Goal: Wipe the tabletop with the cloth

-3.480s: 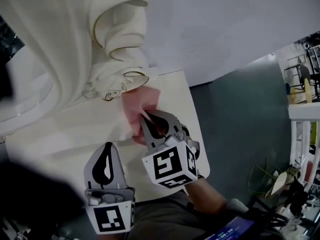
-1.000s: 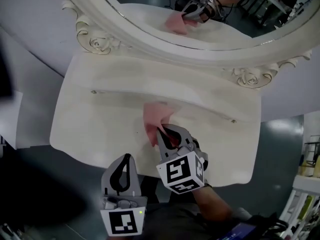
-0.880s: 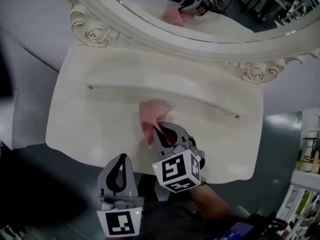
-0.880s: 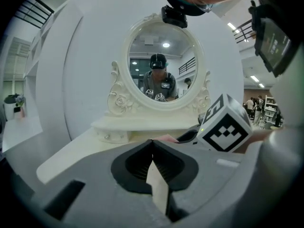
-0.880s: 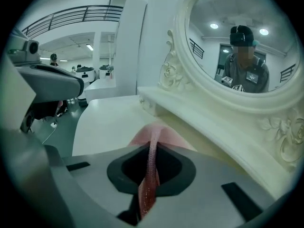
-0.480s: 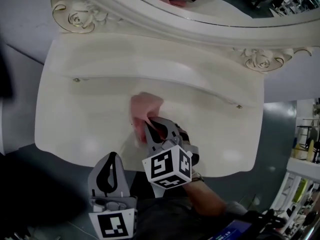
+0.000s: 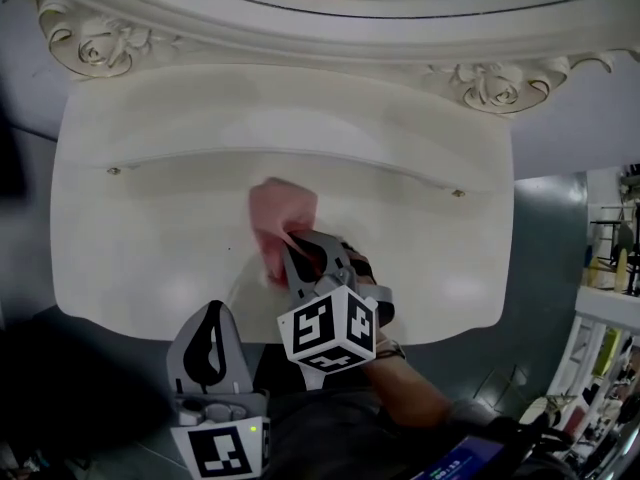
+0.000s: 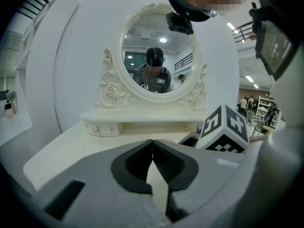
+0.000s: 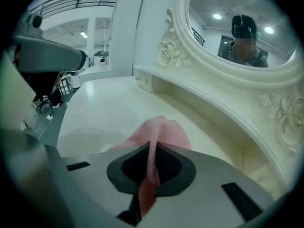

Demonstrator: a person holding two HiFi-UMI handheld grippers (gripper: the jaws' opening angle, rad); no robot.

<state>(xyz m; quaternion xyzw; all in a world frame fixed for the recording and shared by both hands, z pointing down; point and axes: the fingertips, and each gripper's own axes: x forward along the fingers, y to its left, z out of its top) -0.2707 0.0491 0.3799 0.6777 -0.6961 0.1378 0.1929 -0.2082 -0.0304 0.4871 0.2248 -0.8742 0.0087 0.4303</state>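
A pink cloth (image 7: 281, 216) lies bunched on the cream tabletop (image 7: 150, 228), near the middle of its front half. My right gripper (image 7: 290, 246) is shut on the cloth's near end and presses it to the surface. In the right gripper view a strip of the cloth (image 9: 164, 129) runs up between the closed jaws of my right gripper (image 9: 152, 146). My left gripper (image 7: 212, 308) hangs off the table's front edge, left of the right one. It is shut with nothing in it, and its tips meet in the left gripper view (image 8: 152, 141).
An ornate oval mirror (image 8: 156, 56) stands at the back of the table on a low shelf with a small drawer (image 8: 97, 127). Its carved frame (image 7: 300, 28) spans the far edge. Grey floor (image 7: 560, 268) lies to the right, beyond the rounded table edge.
The head view has swung, so the table sits lower and more level in the frame. The right gripper keeps the cloth clamped near the front middle. The left gripper stays off the front edge.
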